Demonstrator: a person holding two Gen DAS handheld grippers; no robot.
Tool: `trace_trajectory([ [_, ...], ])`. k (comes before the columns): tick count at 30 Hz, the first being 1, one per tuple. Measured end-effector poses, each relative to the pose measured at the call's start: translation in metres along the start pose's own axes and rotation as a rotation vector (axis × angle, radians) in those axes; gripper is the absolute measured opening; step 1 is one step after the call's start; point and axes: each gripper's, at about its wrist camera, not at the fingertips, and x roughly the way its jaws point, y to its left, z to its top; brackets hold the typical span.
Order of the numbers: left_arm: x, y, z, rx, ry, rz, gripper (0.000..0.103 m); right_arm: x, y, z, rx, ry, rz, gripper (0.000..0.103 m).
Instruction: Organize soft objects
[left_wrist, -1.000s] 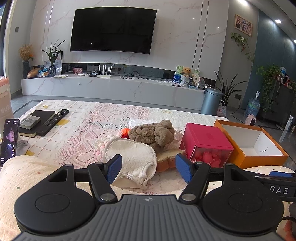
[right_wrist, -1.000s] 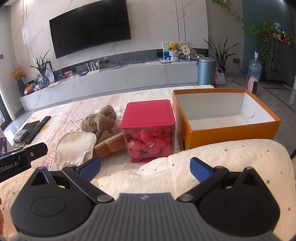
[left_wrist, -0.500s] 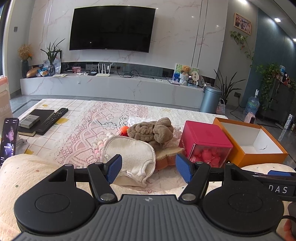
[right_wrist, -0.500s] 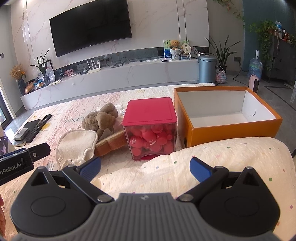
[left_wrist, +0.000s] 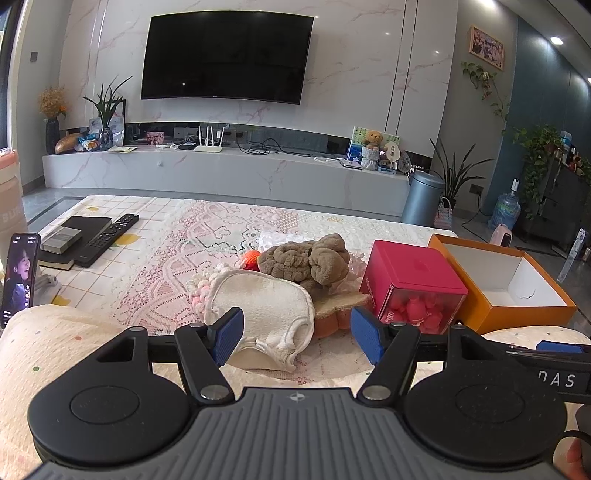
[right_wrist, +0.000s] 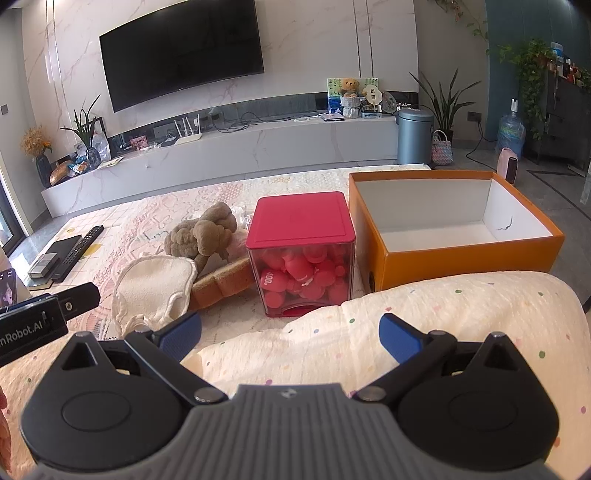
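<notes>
the left gripper (left_wrist: 297, 334) hangs wide open, holding nothing, just short of the cream cloth (left_wrist: 266, 308) on the table. the right gripper (right_wrist: 290, 334) is also spread and empty, above a dotted quilt (right_wrist: 424, 314). the brown plush (left_wrist: 306, 260) lies behind the cloth, beside the red-lidded box (right_wrist: 301, 254) (only the left view shows the phone (left_wrist: 18, 273)).

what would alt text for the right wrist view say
The open right gripper hovers over a dotted cream cushion, holding nothing. Beyond it stand a red-lidded clear box of red toys and an empty orange box, with a brown plush and cream cloth to the left.
</notes>
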Motion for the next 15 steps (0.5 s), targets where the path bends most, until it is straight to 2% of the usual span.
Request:
trace_trajectory([
  [5,0.004,0.004,-0.002,0.01,0.03,-0.012,0.075,0.002,0.002,-0.002,0.005,-0.01,0.009,0.1],
  [9,0.014,0.015,-0.005,0.01,0.071,-0.017,0.075,0.011,0.008,-0.002,-0.042,0.008,0.016,0.099],
  [10,0.017,0.018,-0.005,0.009,0.081,-0.019,0.075,0.013,0.01,-0.002,-0.059,0.013,0.02,0.096],
  [12,0.023,0.025,-0.004,0.005,0.089,-0.022,0.075,0.021,0.014,0.0,-0.091,0.03,0.033,0.082],
  [15,0.035,0.038,0.001,-0.014,0.114,-0.033,0.08,0.035,0.021,0.005,-0.12,0.051,0.056,0.072],
])
